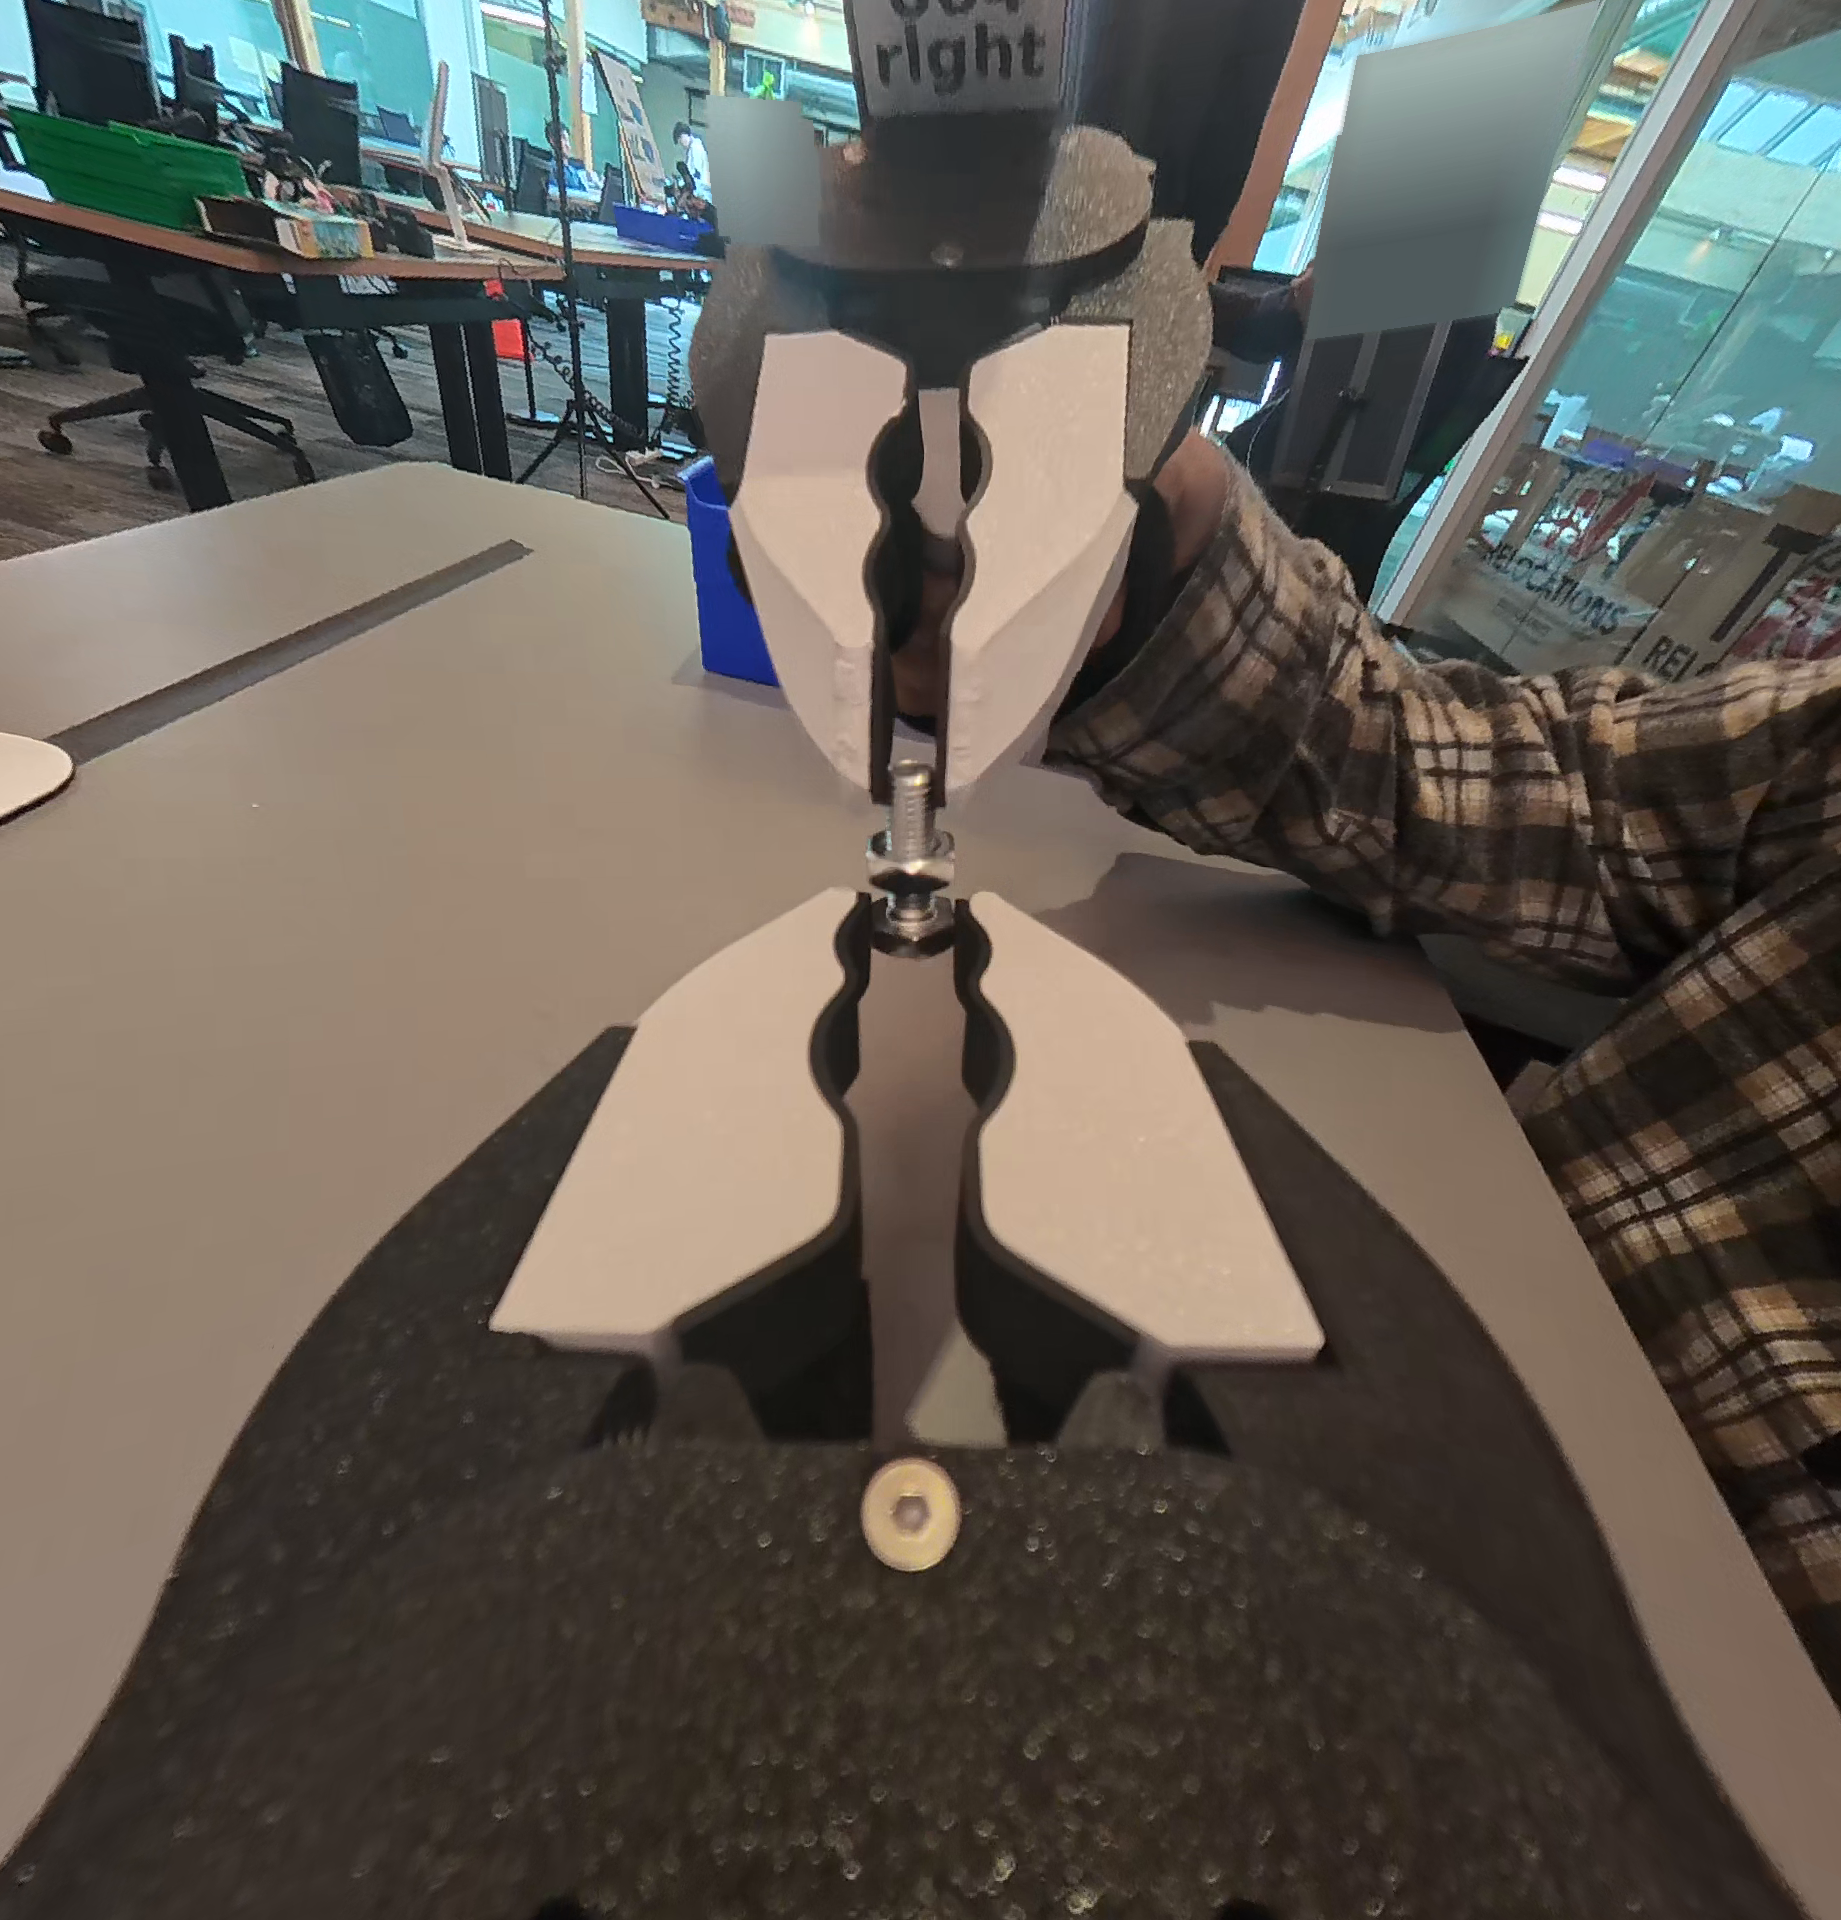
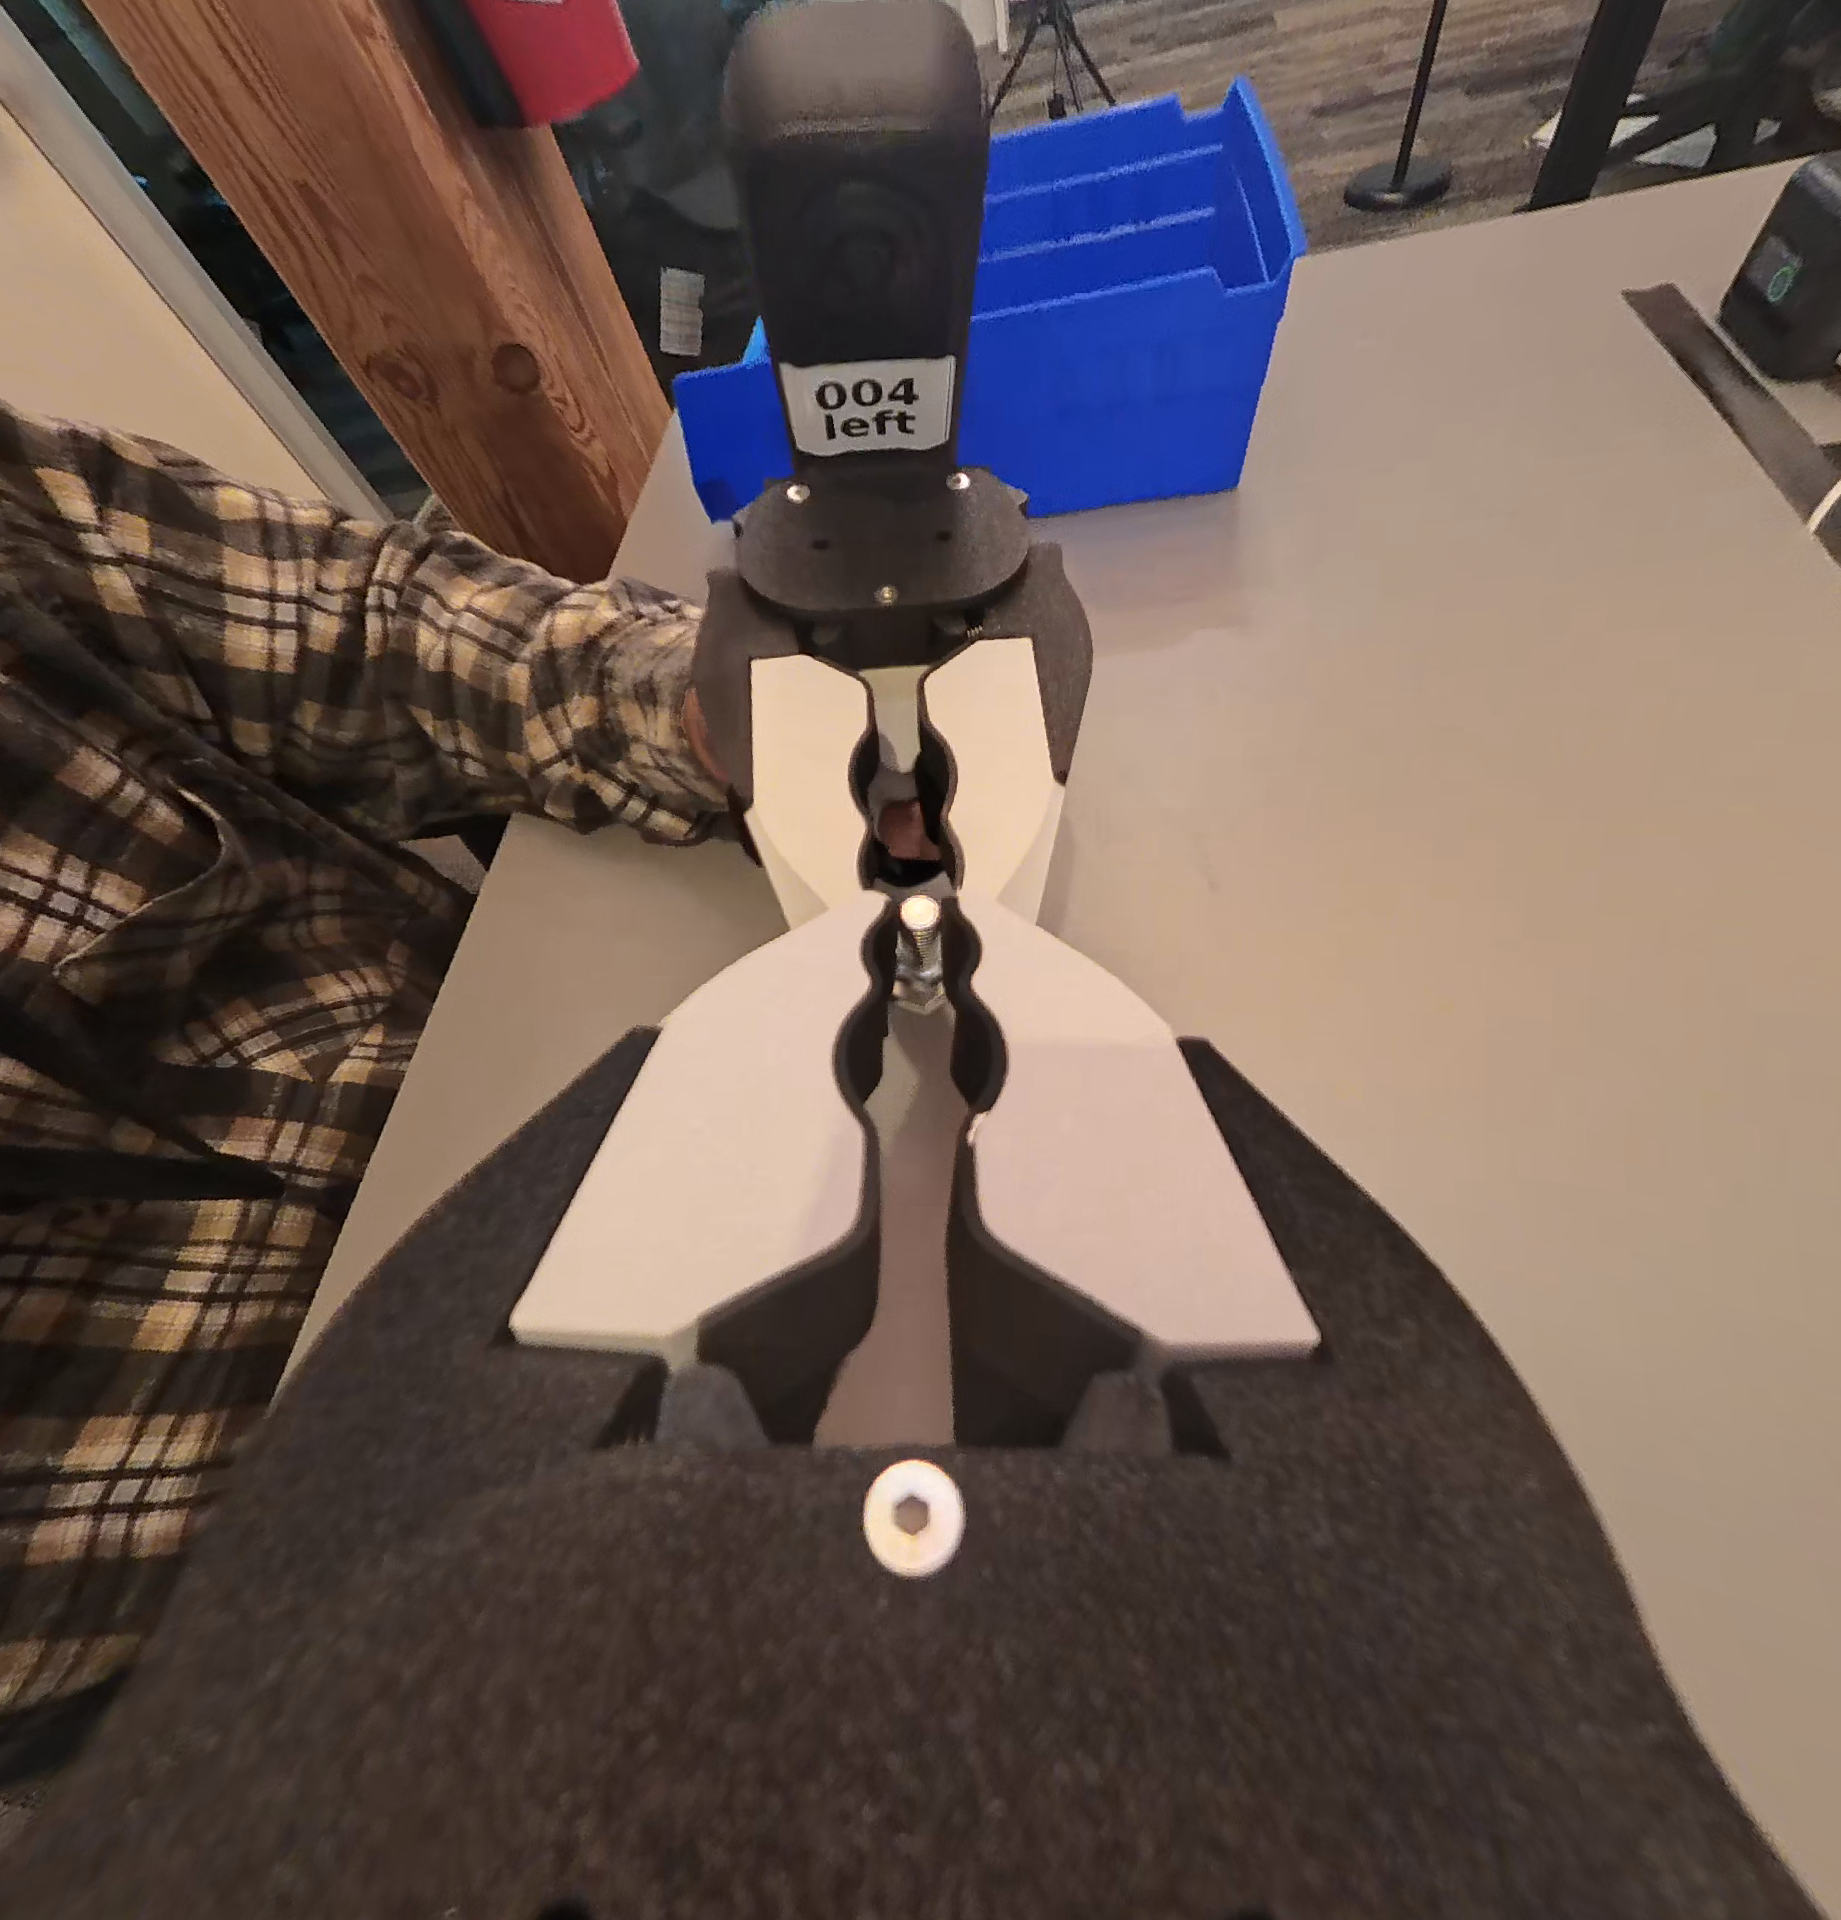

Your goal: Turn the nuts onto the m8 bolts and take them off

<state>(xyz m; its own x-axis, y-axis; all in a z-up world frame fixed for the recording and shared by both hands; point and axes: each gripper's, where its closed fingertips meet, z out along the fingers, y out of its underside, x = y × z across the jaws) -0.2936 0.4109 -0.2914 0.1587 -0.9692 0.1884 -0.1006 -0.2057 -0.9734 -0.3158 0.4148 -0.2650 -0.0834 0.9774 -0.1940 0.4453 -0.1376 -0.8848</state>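
Observation:
A silver M8 bolt (image 1: pixel 910 821) is held in the air above the grey table (image 1: pixel 376 883). My left gripper (image 1: pixel 908 920) is shut on the bolt's head, with the threaded end pointing away from it. A hex nut (image 1: pixel 908 864) sits on the thread just past the left fingertips. My right gripper (image 1: pixel 913 795) faces the left one, its jaws a little apart on either side of the thread's end and short of the nut. In the right wrist view the bolt's end (image 2: pixel 918 916) and the nut (image 2: pixel 922 985) show between the right gripper's (image 2: pixel 918 925) fingers.
A blue bin (image 2: pixel 1134 343) stands on the table behind the grippers. Plaid sleeves (image 1: pixel 1415 790) rest at the table's edge. A dark strip (image 1: pixel 272 644) crosses the tabletop, a white object (image 1: pixel 2 779) lies at the left, and a black device (image 2: pixel 1809 281) stands at the far corner. The tips of both grippers are at nearly the same place. The white object (image 1: pixel 2 779) is about 35 cm from my left fingertips.

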